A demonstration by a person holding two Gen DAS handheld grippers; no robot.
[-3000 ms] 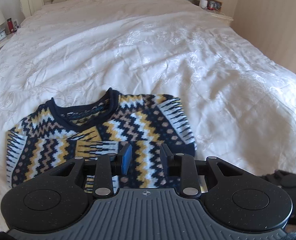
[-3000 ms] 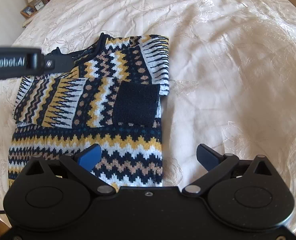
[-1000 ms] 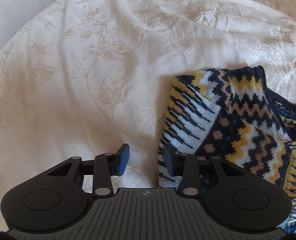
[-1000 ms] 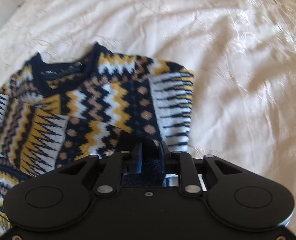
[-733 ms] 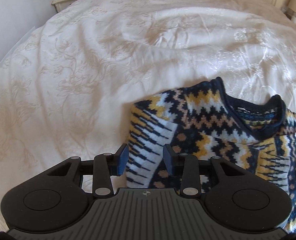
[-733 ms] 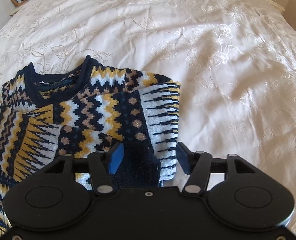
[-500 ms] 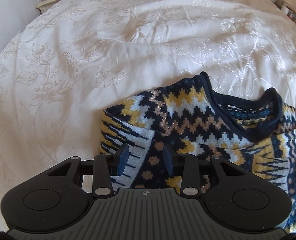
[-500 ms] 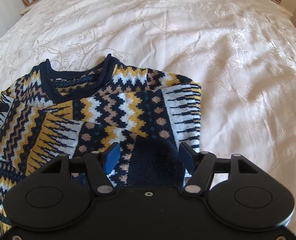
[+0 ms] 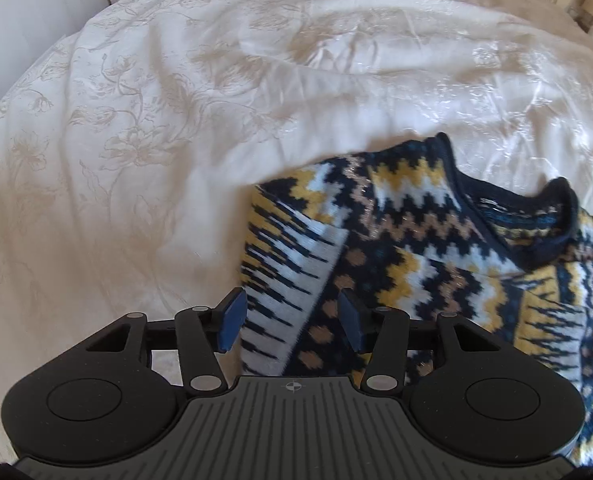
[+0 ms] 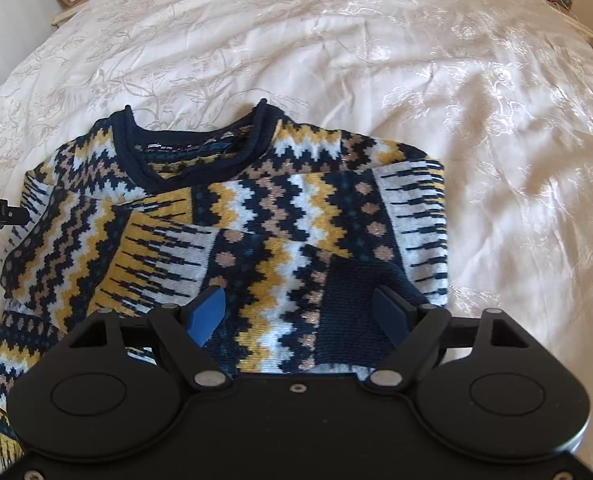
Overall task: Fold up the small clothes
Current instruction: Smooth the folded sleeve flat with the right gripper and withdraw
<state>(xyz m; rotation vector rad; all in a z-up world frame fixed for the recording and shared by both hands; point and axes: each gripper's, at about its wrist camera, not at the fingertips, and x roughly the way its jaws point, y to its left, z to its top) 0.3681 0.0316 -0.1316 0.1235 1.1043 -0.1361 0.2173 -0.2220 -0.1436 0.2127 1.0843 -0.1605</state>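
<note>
Folding a patterned sweater point(image 10: 232, 216) on the bed point(image 10: 476, 100): both sleeves now lie across the chest, w/ the navy cuff point(image 10: 356, 320) near the right edge. Next step, likely, is taking the hem & bringing it up to the collar; best done w/ both sides gripped evenly & lifted together so the sleeves don't slip. Left gripper point(image 9: 290, 326) jaws have just been opening, about half apart over the shoulder, holding nothing. Right gripper point(image 10: 300, 316) jaws have just been opening, wide over the cuff, nothing gripped.
</note>
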